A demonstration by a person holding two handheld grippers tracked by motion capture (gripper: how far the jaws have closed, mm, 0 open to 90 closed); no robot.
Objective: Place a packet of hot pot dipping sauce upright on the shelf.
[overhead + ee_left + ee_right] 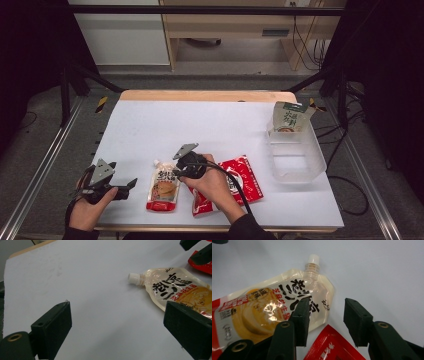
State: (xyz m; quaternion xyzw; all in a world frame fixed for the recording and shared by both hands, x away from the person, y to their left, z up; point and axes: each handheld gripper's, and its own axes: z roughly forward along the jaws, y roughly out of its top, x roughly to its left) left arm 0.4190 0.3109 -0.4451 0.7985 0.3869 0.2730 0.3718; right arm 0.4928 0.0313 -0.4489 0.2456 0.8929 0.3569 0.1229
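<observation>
The right gripper point(325, 322) hung over the spout pouch point(163, 184) lying flat near the table's point(210, 125) front edge, fingers half spread, pinching nothing. Next, I think, 1 finger needed each side. The left gripper point(120, 335) waited, fingers wide

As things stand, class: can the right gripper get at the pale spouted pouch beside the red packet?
Probably yes. The right gripper hangs just over the spouted pouch, jaws apart, one already above its edge. The red packet lies beside it, not across it.
</observation>
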